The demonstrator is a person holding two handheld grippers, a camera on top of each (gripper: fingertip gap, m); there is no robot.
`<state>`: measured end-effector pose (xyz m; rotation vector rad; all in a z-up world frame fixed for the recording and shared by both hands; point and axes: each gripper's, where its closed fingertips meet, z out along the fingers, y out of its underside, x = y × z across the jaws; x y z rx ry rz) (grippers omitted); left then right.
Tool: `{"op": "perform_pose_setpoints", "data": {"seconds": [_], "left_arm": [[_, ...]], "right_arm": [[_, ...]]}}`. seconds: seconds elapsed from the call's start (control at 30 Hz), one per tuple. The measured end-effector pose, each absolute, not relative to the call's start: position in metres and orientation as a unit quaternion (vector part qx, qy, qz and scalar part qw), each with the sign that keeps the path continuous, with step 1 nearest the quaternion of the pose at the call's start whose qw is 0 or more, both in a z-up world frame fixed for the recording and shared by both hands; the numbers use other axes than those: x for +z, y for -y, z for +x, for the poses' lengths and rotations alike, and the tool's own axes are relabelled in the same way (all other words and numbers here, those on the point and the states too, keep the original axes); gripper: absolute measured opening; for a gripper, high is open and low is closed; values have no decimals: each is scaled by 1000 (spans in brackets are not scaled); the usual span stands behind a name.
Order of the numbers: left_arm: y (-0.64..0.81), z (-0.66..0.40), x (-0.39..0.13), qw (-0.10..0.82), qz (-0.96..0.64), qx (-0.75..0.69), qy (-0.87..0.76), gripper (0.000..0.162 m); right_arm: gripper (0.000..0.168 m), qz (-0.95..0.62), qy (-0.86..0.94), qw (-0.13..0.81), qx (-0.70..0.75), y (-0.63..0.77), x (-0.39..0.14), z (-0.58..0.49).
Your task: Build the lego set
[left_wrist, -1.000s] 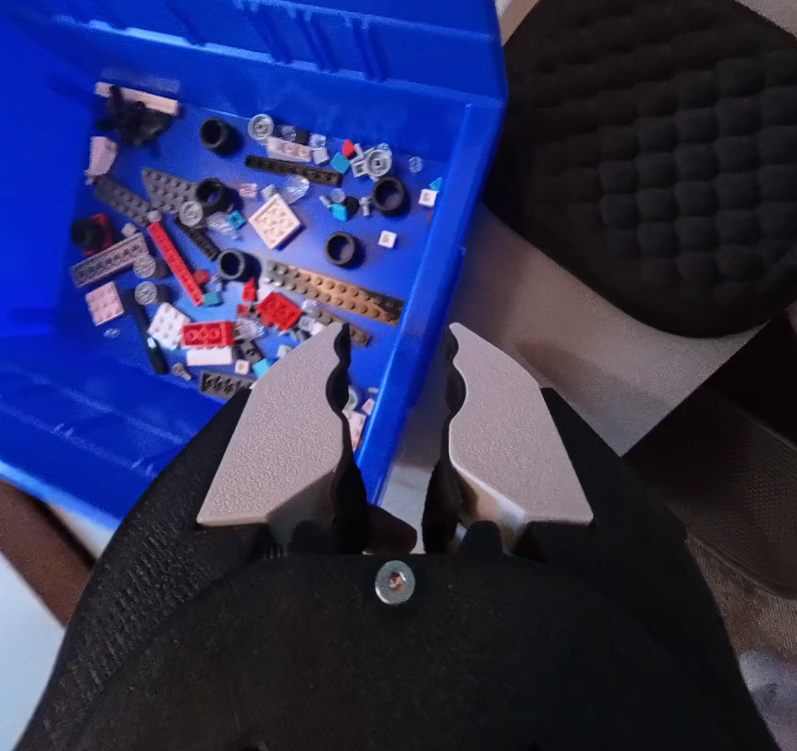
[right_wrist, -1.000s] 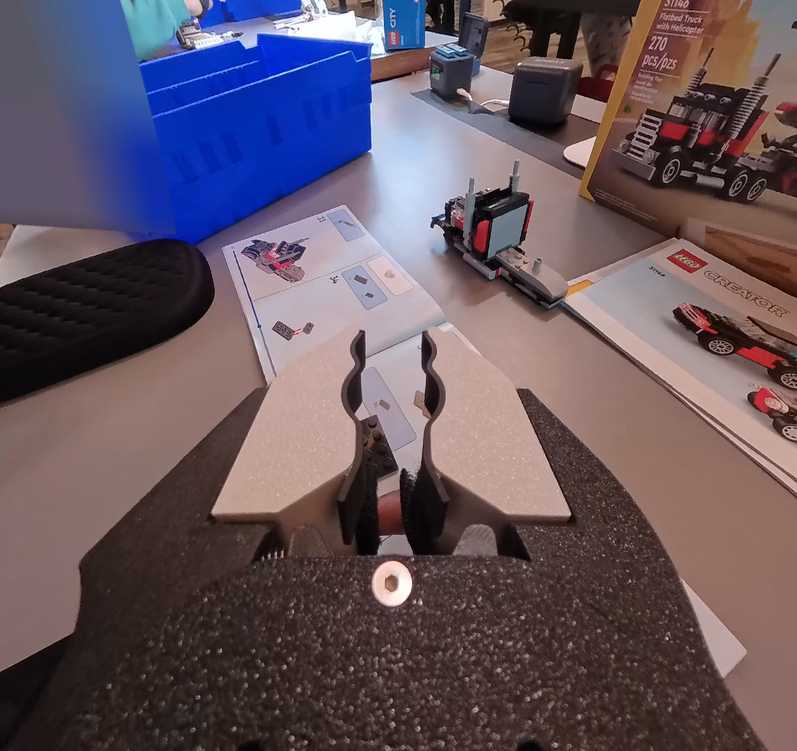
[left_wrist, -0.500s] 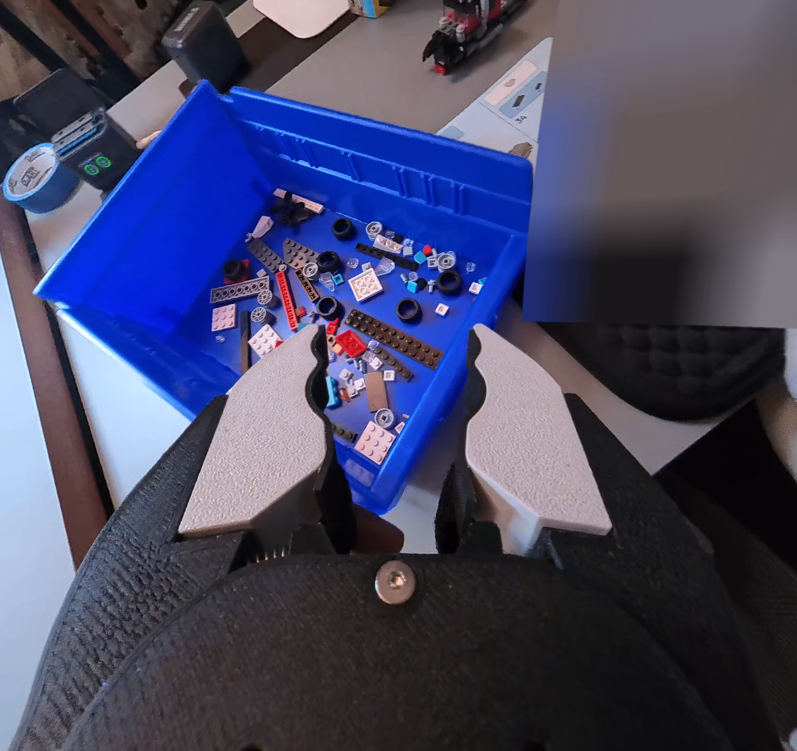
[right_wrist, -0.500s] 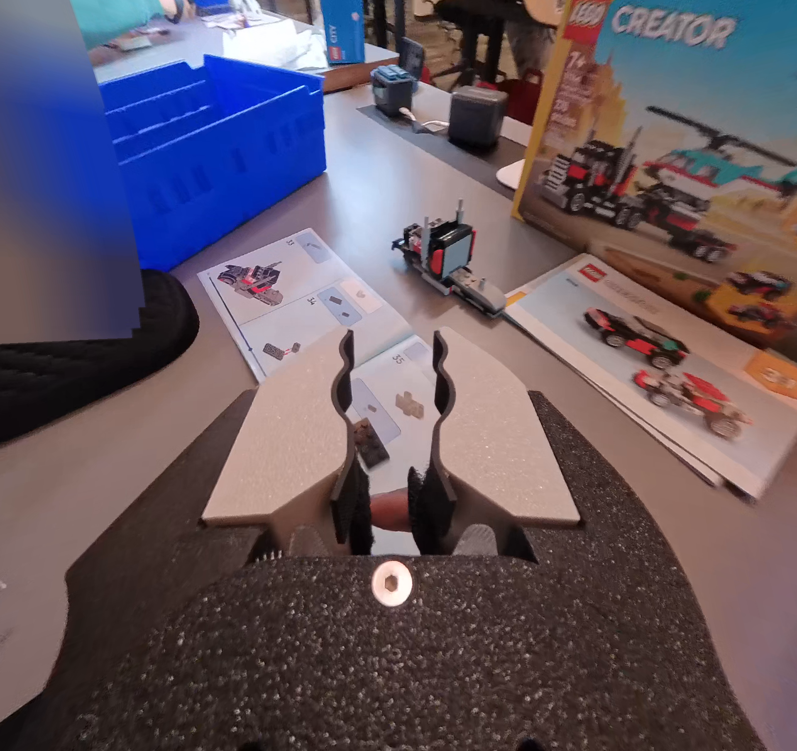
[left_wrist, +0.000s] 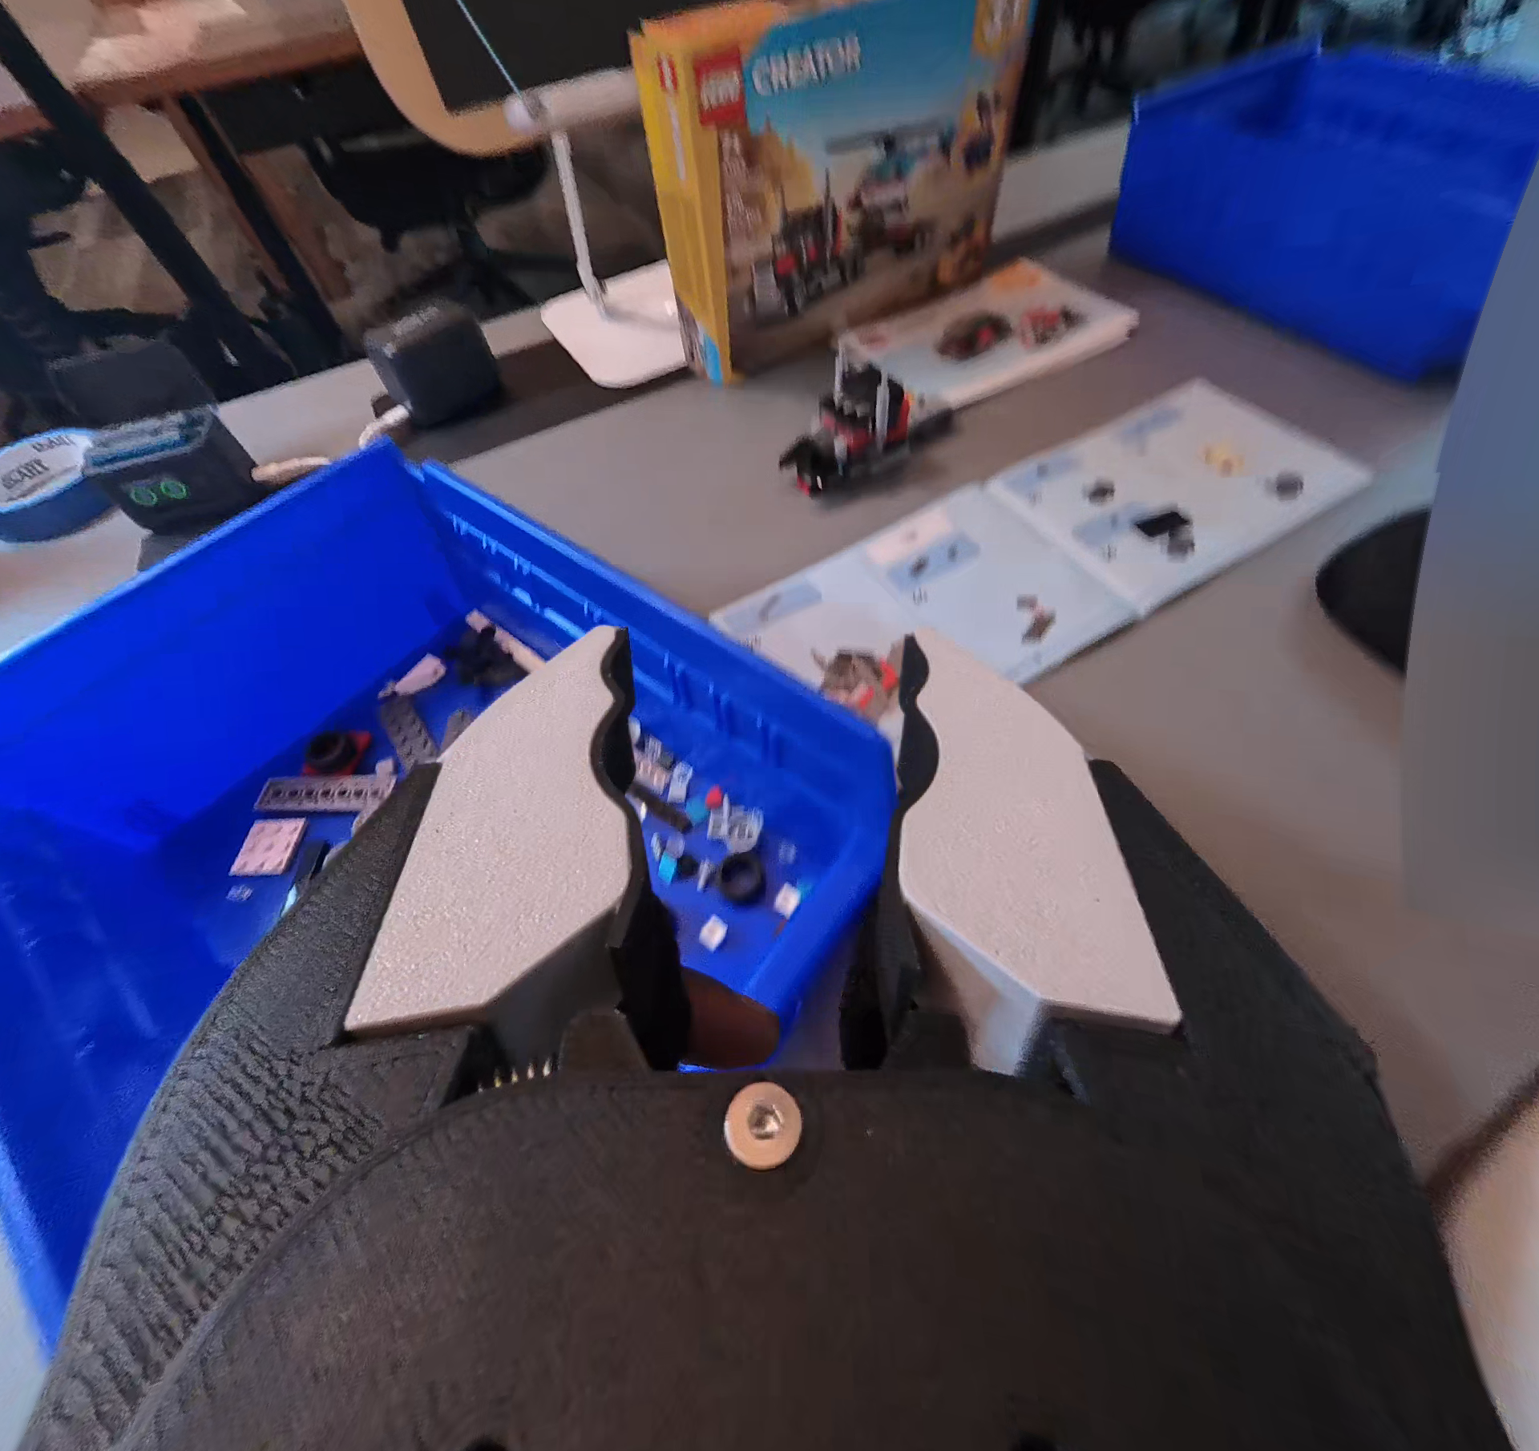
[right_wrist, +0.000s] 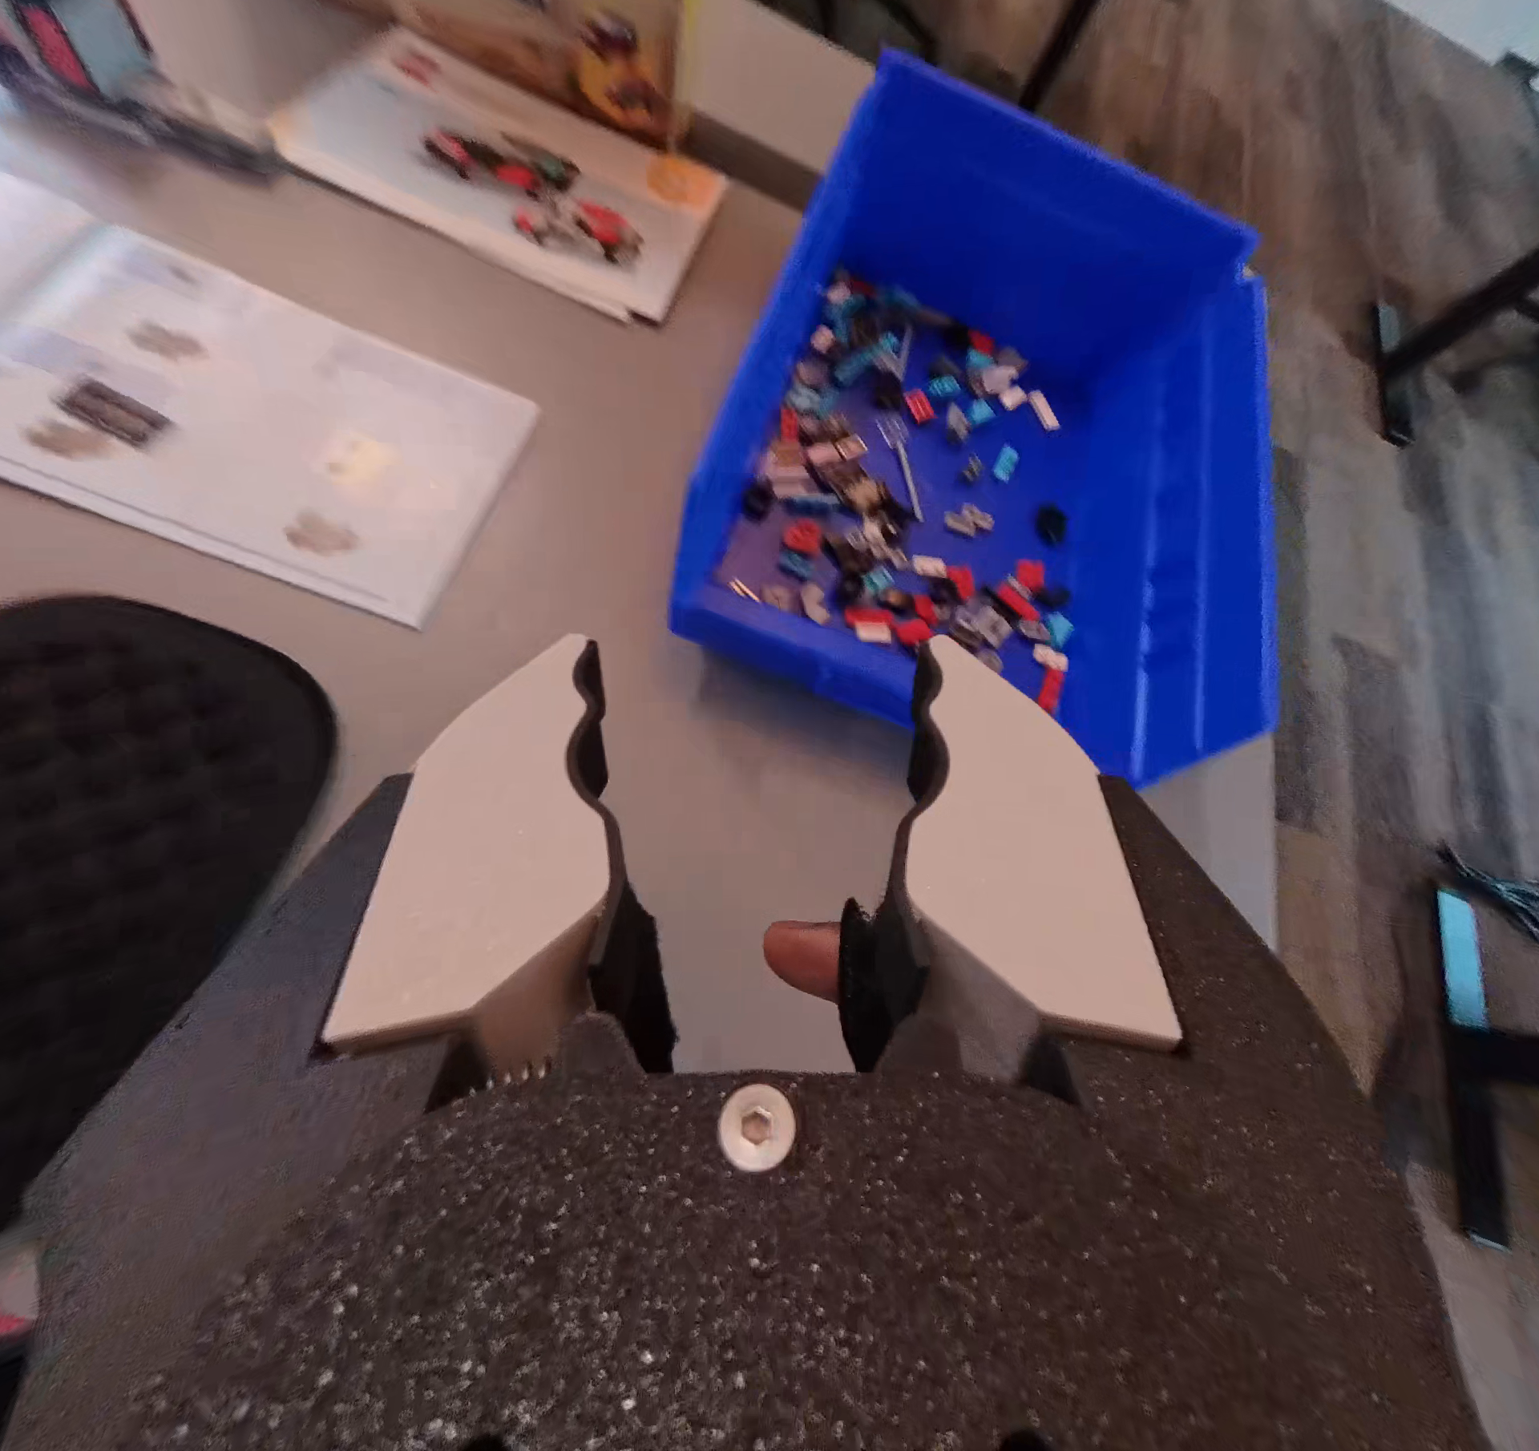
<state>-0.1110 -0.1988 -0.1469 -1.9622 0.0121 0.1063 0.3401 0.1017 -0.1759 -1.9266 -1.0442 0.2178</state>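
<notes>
Right wrist view: our right tool point(right_wrist: 754, 661) is wide and empty. Brick bin point(right_wrist: 1182, 495) sits just ahead-right, so we're nearest.

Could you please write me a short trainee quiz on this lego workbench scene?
1. True or false: the right tool is shut on a brick.
2. Which part lies in the blue plastic bin under the left tool? A) black rubber tyre B) yellow minifigure C) green baseplate
3. Fill in: the small black and red lego truck stands on the grey table between the open instruction booklet and the upright cardboard ____.

Key: 1 false, both tools are open and empty; 2 A, a black rubber tyre lies near the bin's right wall; 3 box.
</notes>
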Motion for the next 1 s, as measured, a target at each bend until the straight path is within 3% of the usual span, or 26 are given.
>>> {"op": "perform_pose_setpoints", "data": {"seconds": [0.17, 0.3, 0.43, 0.53, 0.6, 0.7, 0.77, 0.9, 1.0], "left_arm": [[156, -82, -116, 650, -760, 1, 13, 62], [132, -55, -113, 658, -753, -34, -9, 62], [114, -32, -117, 648, -759, -55, -35, 62], [106, -21, -118, 641, -763, -63, -49, 62], [102, -18, -117, 642, -762, -66, -52, 62], [98, -17, -116, 640, -763, -71, -50, 61], [94, -17, -117, 636, -766, -72, -53, 61], [85, -13, -123, 617, -779, -85, -68, 61], [80, -14, -125, 611, -784, -84, -76, 61]], "right_arm": [[77, -748, 505, 421, 91, -108, -203, 357], [76, -680, 625, 379, 57, -112, -223, 349], [55, -587, 731, 344, -51, -151, -242, 346], [36, -561, 787, 252, -51, -158, -269, 348], [20, -535, 796, 272, -86, -167, -268, 347], [16, -494, 812, 292, -106, -149, -265, 350], [1, -483, 816, 308, -85, -122, -264, 349], [2, -507, 825, 247, -20, -51, -284, 360], [10, -509, 809, 294, -20, -46, -271, 356]]}}
